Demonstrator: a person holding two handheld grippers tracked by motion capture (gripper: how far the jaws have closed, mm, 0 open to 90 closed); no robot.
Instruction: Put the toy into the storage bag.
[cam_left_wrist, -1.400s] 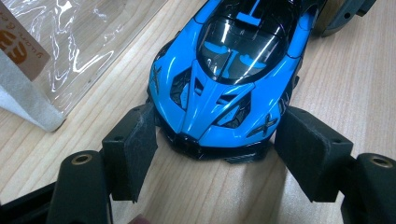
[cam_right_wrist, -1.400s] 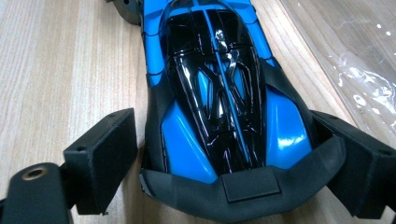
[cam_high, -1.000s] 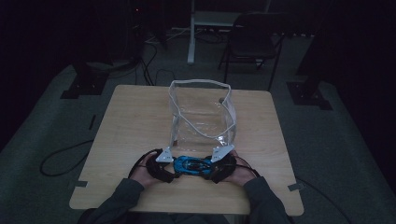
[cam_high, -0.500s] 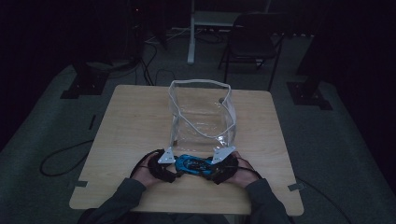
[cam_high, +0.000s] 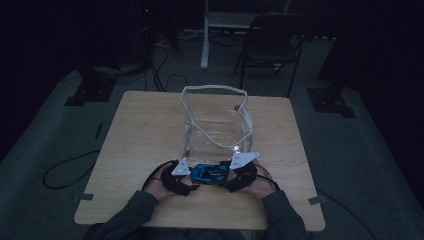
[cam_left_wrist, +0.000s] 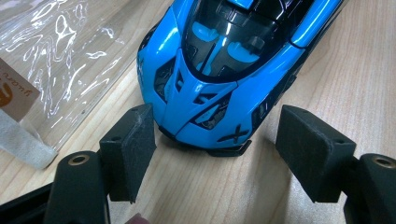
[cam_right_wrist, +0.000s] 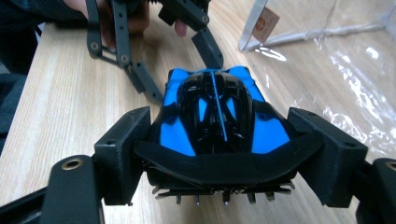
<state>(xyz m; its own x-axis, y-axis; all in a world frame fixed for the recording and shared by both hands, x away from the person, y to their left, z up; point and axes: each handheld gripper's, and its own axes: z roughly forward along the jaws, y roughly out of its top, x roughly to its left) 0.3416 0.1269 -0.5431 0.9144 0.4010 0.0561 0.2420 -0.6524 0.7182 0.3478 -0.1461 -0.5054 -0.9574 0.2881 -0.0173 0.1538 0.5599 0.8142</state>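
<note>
A blue toy car (cam_high: 209, 173) with a black cabin sits on the wooden table (cam_high: 140, 130), near its front edge and just in front of a clear plastic bag (cam_high: 216, 120) that stands open behind it. The car lies crosswise between the two grippers.

The right gripper (cam_right_wrist: 219, 154) is at the car's rear: its jaws sit on either side of the black rear wing, pads (cam_right_wrist: 128, 140) touching or all but touching the wing's ends, so they look closed on the car (cam_right_wrist: 217, 121).

The left gripper (cam_left_wrist: 215, 144) faces the car's nose (cam_left_wrist: 219, 70). Its jaws are spread wider than the nose, the left pad (cam_left_wrist: 133, 140) just beside the front corner, the right pad (cam_left_wrist: 310, 144) apart from the bodywork.

In the high view the left gripper (cam_high: 181, 176) and right gripper (cam_high: 240, 172) each carry a grey plate, with a hand behind each. Beside the car, the bag's (cam_left_wrist: 56, 60) crinkled wall carries a small tan label (cam_left_wrist: 14, 88).
</note>
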